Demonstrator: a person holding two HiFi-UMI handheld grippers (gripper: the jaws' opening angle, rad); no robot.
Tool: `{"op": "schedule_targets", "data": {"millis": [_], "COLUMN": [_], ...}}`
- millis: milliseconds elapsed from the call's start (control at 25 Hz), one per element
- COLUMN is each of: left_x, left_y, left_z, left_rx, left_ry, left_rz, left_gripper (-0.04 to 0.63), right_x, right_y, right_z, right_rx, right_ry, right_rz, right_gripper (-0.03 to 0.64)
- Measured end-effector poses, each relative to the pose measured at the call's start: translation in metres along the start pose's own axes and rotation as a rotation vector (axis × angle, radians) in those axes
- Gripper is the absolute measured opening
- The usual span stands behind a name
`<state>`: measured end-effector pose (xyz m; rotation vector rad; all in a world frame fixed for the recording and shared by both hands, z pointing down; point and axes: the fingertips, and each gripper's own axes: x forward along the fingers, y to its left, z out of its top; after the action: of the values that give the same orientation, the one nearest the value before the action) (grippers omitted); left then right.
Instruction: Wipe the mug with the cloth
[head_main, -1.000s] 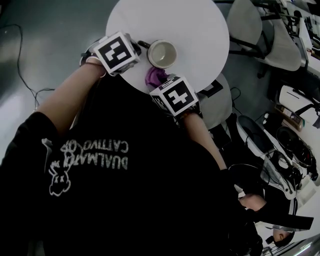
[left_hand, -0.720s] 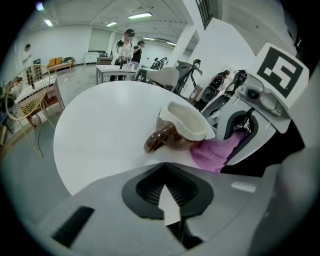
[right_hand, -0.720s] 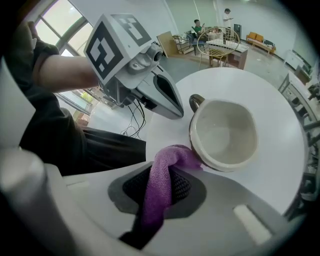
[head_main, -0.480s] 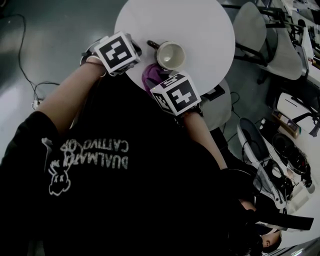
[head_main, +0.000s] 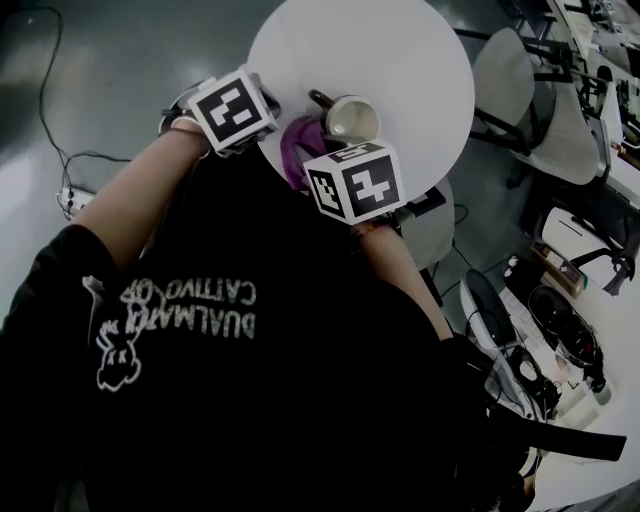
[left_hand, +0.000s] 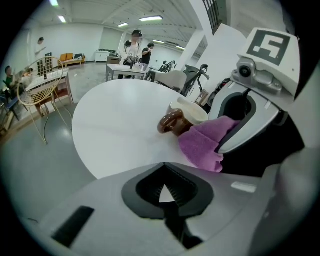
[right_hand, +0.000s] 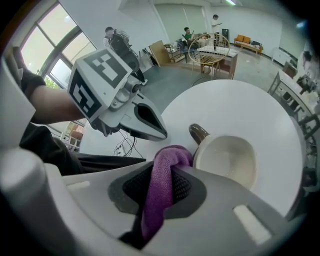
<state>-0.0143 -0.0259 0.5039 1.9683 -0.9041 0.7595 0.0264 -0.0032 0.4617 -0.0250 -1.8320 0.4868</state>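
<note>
1. Right gripper view: The right gripper is clamped on a purple cloth. The cloth passes between the jaws and bunches above their tips. The bunch touches the outer wall of the mug just beside its brown handle. The mug stands upright on a round white table. The left gripper is to the left of the mug and apart from it, with its jaws tapering to a closed point.
2. Left gripper view: The jaws are together and hold nothing. The mug is ahead and to the right, with its handle turned toward this camera. The cloth rests against the mug's near right side, under the right gripper.
3. Head view: The mug stands near the table edge closest to the person. The cloth shows to the left of the mug, on the handle side. The right gripper's marker cube is on the near side of the mug. The left gripper's cube is to the left of the mug. A chair stands to the right of the mug, off the table.
</note>
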Motion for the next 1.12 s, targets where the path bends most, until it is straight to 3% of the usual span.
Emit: {"op": "schedule_targets", "data": {"millis": [360,640,840,1120], "left_x": [-0.011,-0.004,-0.013,-0.005], "left_y": [0.003,0.007,0.017,0.010], "left_z": [-0.003,0.005,0.024,0.048], "left_rx": [-0.017,-0.018,-0.015,0.033], "left_ry": [-0.013,-0.023,-0.103,-0.117], "left_rz": [0.013,0.024,0.110,0.174], "left_gripper": [0.003,0.003,0.003,0.003], "right_x": [-0.014,-0.008,-0.010,-0.015], "right_y": [0.001,-0.002,-0.001,-0.013], "right_z": [0.027,0.013,0.005,-0.019], "right_rx": [0.030,0.032,0.053,0.064], "right_ry": [-0.083,-0.055,-0.073,-0.084], "right_rz": [-0.021,0.019,0.047,0.072], "right_gripper": [0.055,0.055,0.055,0.055]}}
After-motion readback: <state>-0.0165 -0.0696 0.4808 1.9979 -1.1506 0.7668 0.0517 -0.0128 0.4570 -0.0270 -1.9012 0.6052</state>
